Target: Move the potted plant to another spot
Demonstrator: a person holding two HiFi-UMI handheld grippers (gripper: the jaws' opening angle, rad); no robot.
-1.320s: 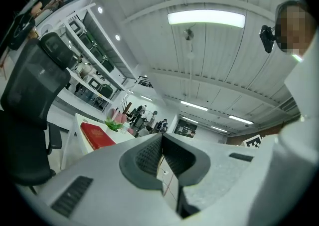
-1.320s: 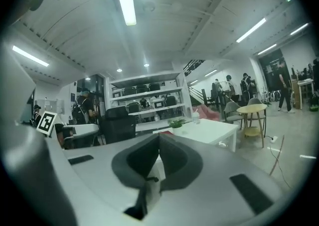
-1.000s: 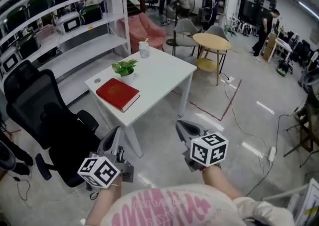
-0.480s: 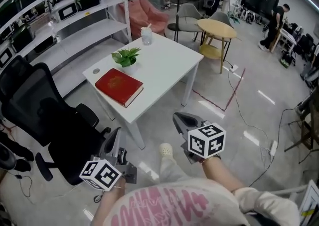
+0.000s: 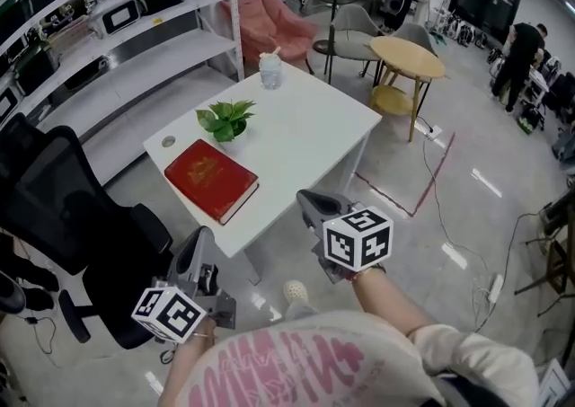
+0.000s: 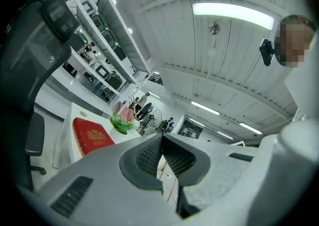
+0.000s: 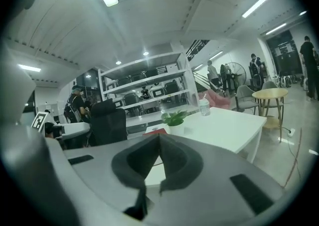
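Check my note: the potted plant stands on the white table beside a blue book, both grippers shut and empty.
The book is red, not blue; the head view shows it. The rest holds: potted plant on the white table beside it, left gripper and right gripper shut and empty.

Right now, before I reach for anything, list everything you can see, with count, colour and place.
table: one, white, centre
potted plant: one, green leaves, on the table's left side
book: one, red, near end of the table, just in front of the plant
cup: one, clear, far table corner
office chair: one, black, left of table
round table: one, yellow, beyond the table
armchair: one, pink, behind the table
left gripper: one, grey, shut, empty
right gripper: one, grey, shut, empty
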